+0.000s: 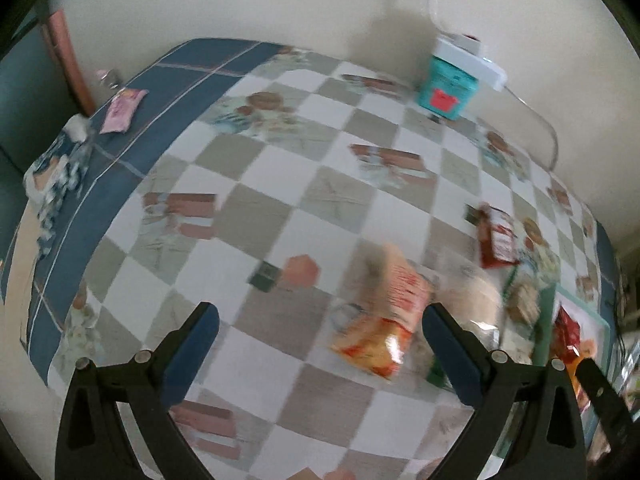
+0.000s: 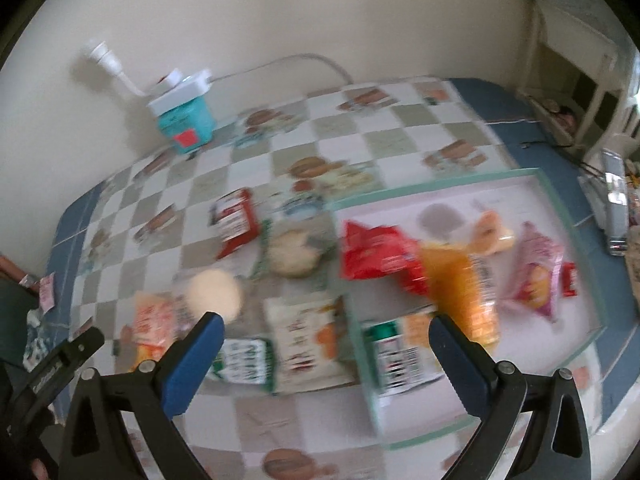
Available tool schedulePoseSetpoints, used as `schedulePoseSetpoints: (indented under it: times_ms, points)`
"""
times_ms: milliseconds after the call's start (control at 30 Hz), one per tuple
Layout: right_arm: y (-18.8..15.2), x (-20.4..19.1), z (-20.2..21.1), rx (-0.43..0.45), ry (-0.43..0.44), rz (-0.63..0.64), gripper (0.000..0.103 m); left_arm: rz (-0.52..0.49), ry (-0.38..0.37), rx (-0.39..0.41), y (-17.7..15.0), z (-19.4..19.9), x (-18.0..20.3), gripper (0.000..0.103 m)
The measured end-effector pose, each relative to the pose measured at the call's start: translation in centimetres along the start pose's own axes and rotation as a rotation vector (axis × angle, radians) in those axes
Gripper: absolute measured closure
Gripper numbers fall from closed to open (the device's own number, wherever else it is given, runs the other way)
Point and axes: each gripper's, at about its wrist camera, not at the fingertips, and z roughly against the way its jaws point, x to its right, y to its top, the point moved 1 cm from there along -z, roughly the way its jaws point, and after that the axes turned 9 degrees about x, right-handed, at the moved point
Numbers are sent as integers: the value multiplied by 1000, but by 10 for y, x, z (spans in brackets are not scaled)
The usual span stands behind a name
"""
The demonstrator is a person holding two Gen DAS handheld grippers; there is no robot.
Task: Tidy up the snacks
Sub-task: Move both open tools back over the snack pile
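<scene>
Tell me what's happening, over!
Both grippers, left gripper and right gripper, open, empty. Some snacks in tray, others loose on table. Nothing blocking.

Glossy plastic snack packets (image 2: 380, 258) lie on a smooth printed tablecloth (image 1: 280, 184) and a matt tray (image 2: 560, 200).

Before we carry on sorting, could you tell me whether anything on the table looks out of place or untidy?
Several snack packets still lie loose on the checked tablecloth outside the tray, including a red packet and an orange packet. One green-topped packet hangs over the tray's edge. Nothing looks spilled, though both views are blurred.
</scene>
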Motion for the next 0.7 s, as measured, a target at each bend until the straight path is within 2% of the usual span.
schedulePoseSetpoints:
  times_ms: [233,367,600,700]
  points:
    - [-12,-40,-15,-46,39,9,0,40,81,-8,6,-9,-36,2]
    - [-20,-64,-26,-67,94,31,0,62,91,-19,9,-14,-49,2]
    - [-19,-69,-43,-85,86,73,0,135,82,-41,13,-22,-61,2]
    - [-15,-62,-48,-86,64,84,0,128,77,-42,13,-23,-54,2]
